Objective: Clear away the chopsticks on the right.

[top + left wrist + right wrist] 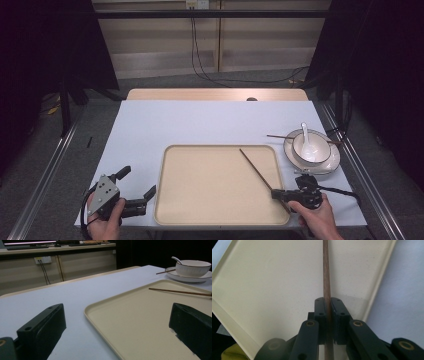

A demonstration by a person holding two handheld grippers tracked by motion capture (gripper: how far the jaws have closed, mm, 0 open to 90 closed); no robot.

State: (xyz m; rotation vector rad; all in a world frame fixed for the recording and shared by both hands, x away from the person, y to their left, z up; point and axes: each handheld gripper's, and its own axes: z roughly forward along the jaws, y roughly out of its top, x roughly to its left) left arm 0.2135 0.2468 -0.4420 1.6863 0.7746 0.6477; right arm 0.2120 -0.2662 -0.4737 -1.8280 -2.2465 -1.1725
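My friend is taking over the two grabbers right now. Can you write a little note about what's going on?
Right gripper: shut on one chopstick, held over the beige tray.
Left gripper: open, holding nothing, at the tray's left edge.
Second chopstick lies across the plate that holds the bowl and spoon.
Done: one chopstick picked up.
Left, probably: set it down on the tray, then fetch the other.

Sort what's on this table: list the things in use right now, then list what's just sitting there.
In use:
right gripper, shut on the chopstick
tray, under that chopstick

Sitting there:
bowl on plate
spoon in the bowl
second chopstick
left gripper, open
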